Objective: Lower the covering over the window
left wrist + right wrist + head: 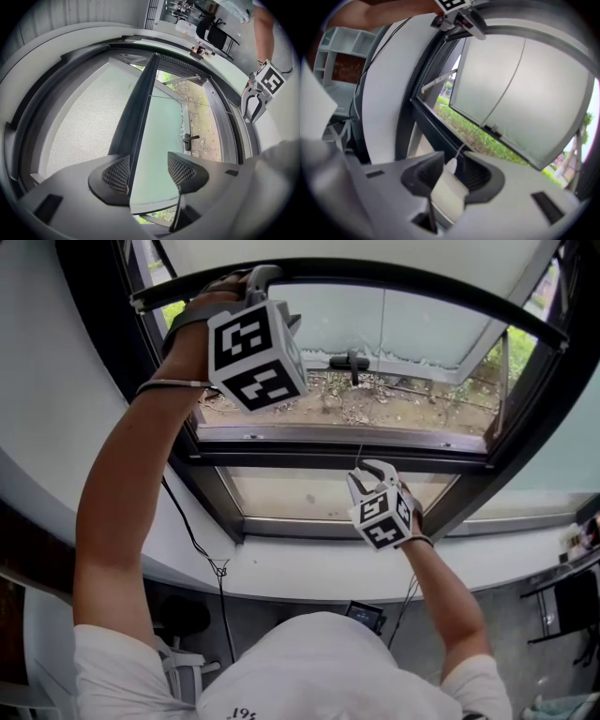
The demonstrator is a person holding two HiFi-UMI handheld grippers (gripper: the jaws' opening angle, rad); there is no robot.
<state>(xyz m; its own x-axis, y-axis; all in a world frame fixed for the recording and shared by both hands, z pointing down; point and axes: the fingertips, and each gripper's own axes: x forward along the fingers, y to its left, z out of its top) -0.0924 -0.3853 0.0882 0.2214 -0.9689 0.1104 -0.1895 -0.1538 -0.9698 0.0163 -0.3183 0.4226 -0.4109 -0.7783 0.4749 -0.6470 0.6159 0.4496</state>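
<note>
The blind's dark bottom bar (403,282) arcs across the top of the window, with the pale fabric (375,251) above it. My left gripper (258,276) is up at the bar's left end. In the left gripper view the bar (140,108) runs between the jaws of the left gripper (149,171) and lies against the left pad; the right pad stands apart from it. My right gripper (375,470) is lower, in front of the window frame. A white cord pull (449,185) sits loosely between the jaws of the right gripper (452,171), with its thin cord (459,151) leading up.
The window sash (422,329) stands swung outward, its black handle (352,362) over gravelly ground. A white sill (309,568) curves below the frame. A black cable (202,549) hangs at the left wall. A chair (183,652) stands on the floor below.
</note>
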